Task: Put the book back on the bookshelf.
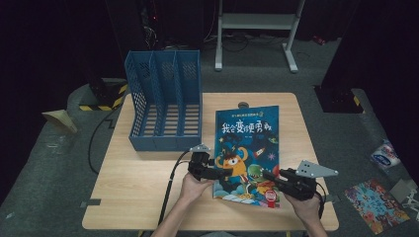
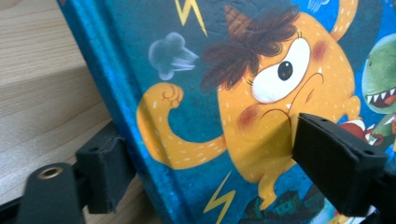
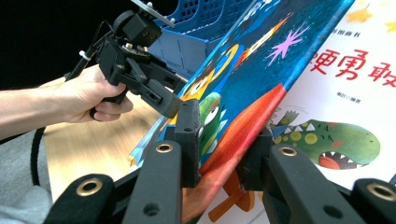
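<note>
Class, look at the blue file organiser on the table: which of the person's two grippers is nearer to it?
Left. The left gripper sits just below the blue file organiser's front edge, at the picture book's left side. The right gripper clamps the cover's lower right edge, farther off.

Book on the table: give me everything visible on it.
The picture book is a thin hardcover with a glossy blue cover: Chinese title in white and yellow, an orange one-eyed monster, a green dinosaur, a red seal near the bottom. It lies on the wooden table, right of the blue file rack. Its front cover is lifted off a white title page; the right gripper is shut on the cover's edge. The left gripper straddles the spine edge, one jaw under it, one above, not clamped.
</note>
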A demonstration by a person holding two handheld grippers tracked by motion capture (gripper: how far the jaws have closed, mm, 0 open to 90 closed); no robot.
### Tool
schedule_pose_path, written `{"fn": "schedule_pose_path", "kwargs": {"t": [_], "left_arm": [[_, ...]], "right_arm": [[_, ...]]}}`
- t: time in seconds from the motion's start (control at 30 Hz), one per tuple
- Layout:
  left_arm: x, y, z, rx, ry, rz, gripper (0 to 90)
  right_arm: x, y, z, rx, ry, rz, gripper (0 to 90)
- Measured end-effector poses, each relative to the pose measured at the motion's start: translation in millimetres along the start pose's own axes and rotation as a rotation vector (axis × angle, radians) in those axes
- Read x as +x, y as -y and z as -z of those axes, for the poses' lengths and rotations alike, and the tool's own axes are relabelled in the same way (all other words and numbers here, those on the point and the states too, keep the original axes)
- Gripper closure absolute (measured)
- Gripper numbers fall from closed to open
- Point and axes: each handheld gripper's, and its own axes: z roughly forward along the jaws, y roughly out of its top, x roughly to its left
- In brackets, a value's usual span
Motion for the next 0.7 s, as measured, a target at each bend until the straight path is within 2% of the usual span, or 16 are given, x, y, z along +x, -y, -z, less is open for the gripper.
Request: {"fn": "schedule_pose_path", "kwargs": {"t": [0.47, 0.7], "left_arm": [[0.2, 4.9, 14.7, -0.053, -0.017, -0.013, 34.0], [-3.2, 4.2, 25.9, -0.096, -0.031, -0.059, 46.1]], "right_arm": [[-9.6, -0.3, -0.3, 0.021, -0.064, -0.010, 75.3], [-14.1, -1.4, 2.1, 0.026, -0.075, -0.013, 76.0]]}}
